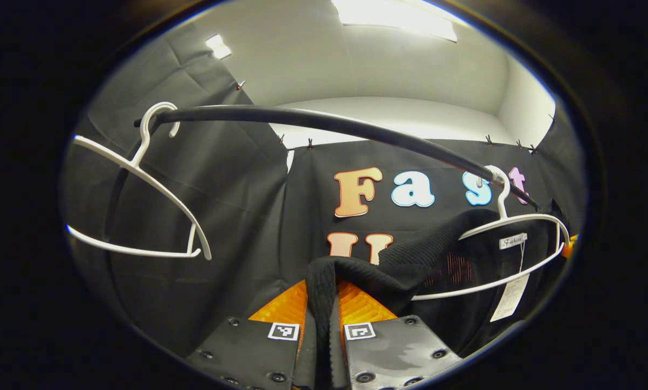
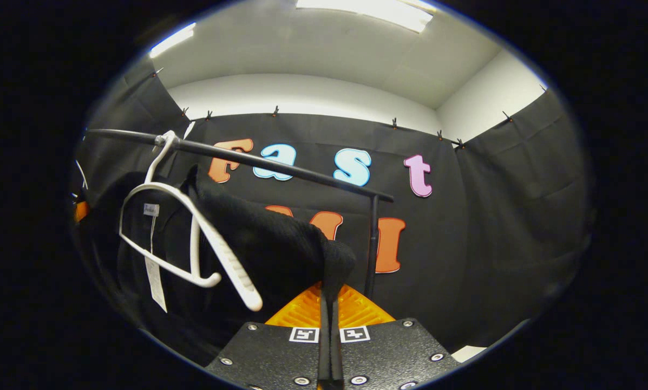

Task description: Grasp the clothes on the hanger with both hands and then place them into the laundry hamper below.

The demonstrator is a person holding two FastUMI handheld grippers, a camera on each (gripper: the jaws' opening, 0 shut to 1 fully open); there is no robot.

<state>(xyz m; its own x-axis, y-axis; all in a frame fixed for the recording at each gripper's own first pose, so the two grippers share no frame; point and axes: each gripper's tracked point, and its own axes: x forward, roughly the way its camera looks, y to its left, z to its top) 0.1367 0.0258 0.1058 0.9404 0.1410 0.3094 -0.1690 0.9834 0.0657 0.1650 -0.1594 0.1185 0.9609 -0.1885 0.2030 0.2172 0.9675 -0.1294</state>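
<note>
Black garment (image 1: pixel 356 273) pinched in both hand-held grippers (image 1: pixel 321 303).

The garment (image 1: pixel 388 265) is black with ribbed knit; both hangers (image 1: pixel 139 206) (image 2: pixel 194 238) are white; the rail (image 1: pixel 329 124) is black.

The left tool (image 1: pixel 322 306) is pinched closed on a fold of black garment (image 1: pixel 356 271); the right tool (image 2: pixel 329 309) likewise grips the fabric.

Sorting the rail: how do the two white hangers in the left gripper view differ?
The left hanger is bare; the right hanger carries the black garment with a tag. The left one hangs tilted against the wall cloth. Both are white and hooked on the black rail.
</note>
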